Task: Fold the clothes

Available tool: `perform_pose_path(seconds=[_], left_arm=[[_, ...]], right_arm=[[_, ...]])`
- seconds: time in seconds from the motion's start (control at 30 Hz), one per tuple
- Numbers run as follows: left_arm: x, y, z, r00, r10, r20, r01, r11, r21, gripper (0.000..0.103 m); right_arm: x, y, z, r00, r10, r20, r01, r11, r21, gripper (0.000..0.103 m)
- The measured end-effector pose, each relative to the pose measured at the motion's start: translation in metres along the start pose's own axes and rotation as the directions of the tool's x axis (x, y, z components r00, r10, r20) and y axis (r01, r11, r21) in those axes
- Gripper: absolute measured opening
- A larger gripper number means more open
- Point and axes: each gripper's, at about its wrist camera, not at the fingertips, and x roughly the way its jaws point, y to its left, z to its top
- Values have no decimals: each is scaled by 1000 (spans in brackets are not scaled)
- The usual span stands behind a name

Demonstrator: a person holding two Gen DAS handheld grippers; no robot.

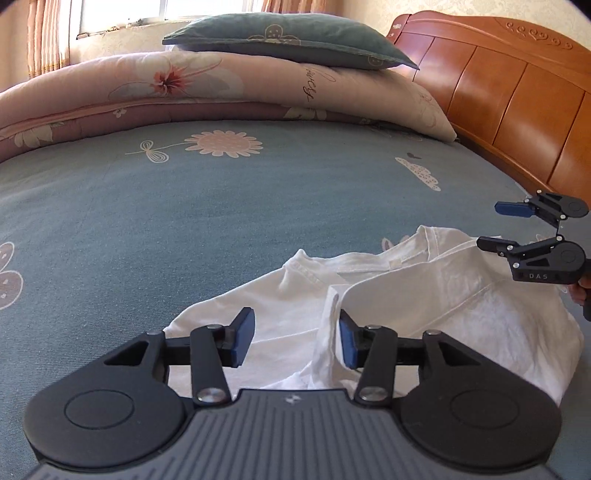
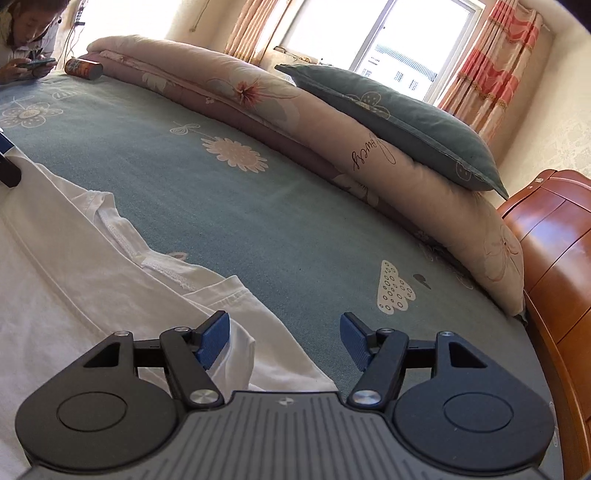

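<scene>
My left gripper has its jaws spread wide and holds nothing; a raised fold of the white shirt stands between the blue pads. My right gripper is equally wide and empty, its left pad over the shirt's edge, its right pad over bare bed sheet.

The shirt lies partly doubled over itself on the near side of the bed, collar toward the headboard, with loose ridges. Whether this is a half-made fold or a rumpled heap, I cannot tell.

Risks, as I judge them:
- Closing on the ridge could catch several layers at once and drag the whole shirt.
- A low pinch could catch the sheet as well.
- The soft mattress may give way under pressure and spoil any crease.

Beyond lie a rolled quilt, a grey-green pillow, curtains and a bright window. A person sits at the far corner beside a can.
</scene>
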Motion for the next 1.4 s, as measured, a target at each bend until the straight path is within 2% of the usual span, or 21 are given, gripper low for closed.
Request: perform_pose_path(seconds=[0.17,0.3,0.37,0.43,0.5,0.53,0.6,0.7,0.8,0.83,0.93,1.07,1.17,1.27,1.4], left_arm=[[-26,14,12,997,9,79,-5,999,-48,63],[-46,23,18,991,12,134,-2,997,-75,63],[-61,18,7,991,-29,129,34,999,-38,63],[-78,5,-11,993,-59,101,56,998,36,68],[-97,-12,-35,993,-75,86,63,989,134,80],[-104,-20,-46,994,-79,78,64,981,183,82],[-108,-34,-63,996,-81,34,69,962,263,84],[-97,-54,-81,1000,-1,-20,9,918,397,84],[-81,-65,-87,998,48,-40,-23,884,467,84],[-77,-65,-86,998,60,-37,-35,880,473,84],[-67,-57,-80,996,88,-18,-70,884,462,84],[-58,-37,-64,996,89,0,-81,910,407,84],[-48,-23,-58,992,127,2,-117,911,395,84],[-40,-9,-59,984,180,-7,-164,911,379,84],[-37,13,-66,960,281,-17,-263,916,304,84]], right_arm=[[-25,-32,7,999,7,36,-11,993,119,72],[-56,-45,-4,998,19,59,-30,984,178,73],[-74,-42,-16,994,80,73,-90,984,151,74],[-94,-38,-29,985,152,83,-161,981,107,82],[-110,-30,-43,974,214,81,-218,975,47,86],[-113,-25,-49,972,223,69,-225,974,17,89],[-113,-14,-60,976,216,22,-215,976,-45,91],[-97,-5,-70,983,176,-43,-179,981,-75,91],[-80,-3,-74,988,142,-60,-146,987,-66,91],[-76,-3,-73,990,129,-56,-133,989,-67,91],[-65,-9,-71,994,103,-41,-105,992,-62,91],[-52,-20,-65,996,79,-29,-80,996,-43,91],[-42,-31,-63,998,56,-25,-56,998,-20,91],[-31,-45,-65,999,13,-31,-12,1000,18,91],[-19,-64,-75,991,-91,-96,102,988,118,91]])
